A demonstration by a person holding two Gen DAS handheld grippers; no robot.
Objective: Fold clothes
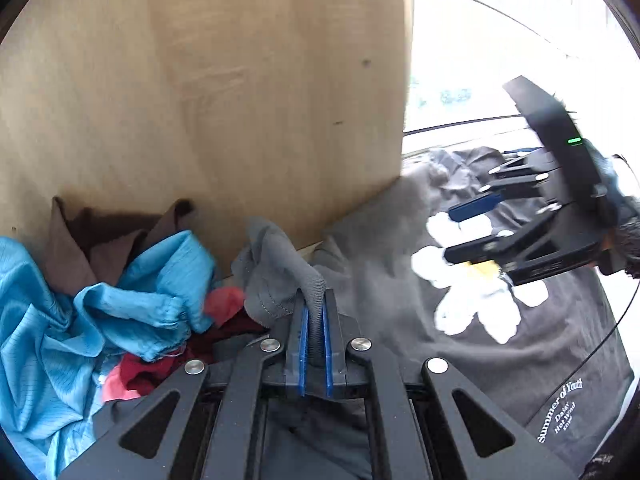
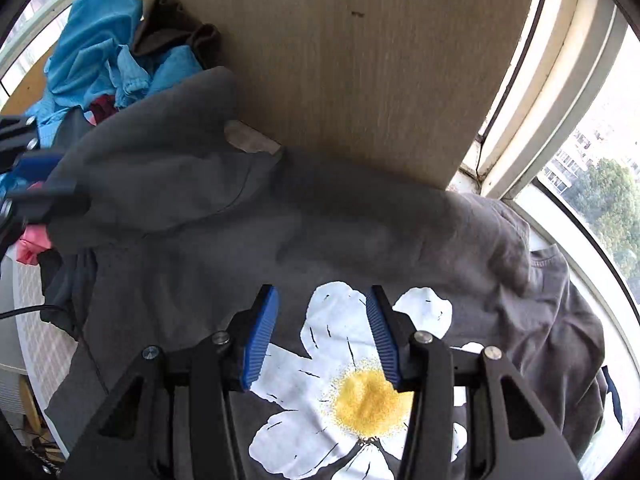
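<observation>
A dark grey T-shirt (image 2: pixel 240 220) with a white and yellow daisy print (image 2: pixel 344 380) lies spread out in front of an upright wooden board. My left gripper (image 1: pixel 315 300) is shut on a bunched fold of the shirt's grey fabric (image 1: pixel 272 272), lifted at its left side. The same gripper (image 2: pixel 44 184) shows blurred at the left edge of the right wrist view. My right gripper (image 2: pixel 322 300) hovers open over the daisy with nothing between its blue pads (image 2: pixel 262 340). In the left wrist view it (image 1: pixel 460 236) hangs above the flower (image 1: pixel 472 304).
A wooden board (image 1: pixel 200 80) stands directly behind the shirt. A pile of clothes lies to the left: a light blue garment (image 1: pixel 120 300), a brown one (image 1: pixel 100 240) and red pieces (image 1: pixel 224 300). A window frame (image 2: pixel 560 100) curves along the right.
</observation>
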